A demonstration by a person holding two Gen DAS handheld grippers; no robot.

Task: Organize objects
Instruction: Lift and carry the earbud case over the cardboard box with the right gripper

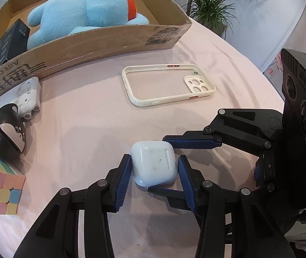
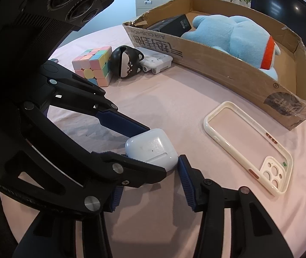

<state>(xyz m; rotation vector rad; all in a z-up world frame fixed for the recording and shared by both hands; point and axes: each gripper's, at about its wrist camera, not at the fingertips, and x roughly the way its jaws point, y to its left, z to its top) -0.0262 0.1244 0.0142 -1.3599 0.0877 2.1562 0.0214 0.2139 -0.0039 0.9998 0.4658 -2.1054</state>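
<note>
The earbud case (image 1: 154,163), white and rounded, lies flat on the pink counter (image 1: 92,116), low and centre in the left wrist view and left of centre in the right wrist view. It is bracketed on four sides by two tongs. The left tongs (image 1: 155,169) stand partly spread about it: the left pad touches the case's side, while the right pad appears to stand just off it, so a firm pinch cannot be confirmed. The right tongs (image 2: 150,164) enter the left wrist view from the right, crossing the first pair; one pad lies along the case's far edge and the other at its near corner. In its own view one finger is hidden behind the left tongs, so whether the case is pinched cannot be told.

Above the case, toward the right of the left wrist view, a cream phone case (image 1: 168,84) lies flat. At the left edge a pastel cube (image 1: 0,185), a black-and-white figurine (image 1: 6,131) and a white block (image 1: 22,96) are grouped against the box (image 1: 110,40). The box, upper left, already holds a blue plush (image 1: 84,10) and a dark carton (image 1: 9,43).

The step is judged to be the grasp of the earbud case for transfer to the box. The smooth shell is likely to slip, so the pads are best centred on opposite flat sides, and one pair should be withdrawn before lifting.
</note>
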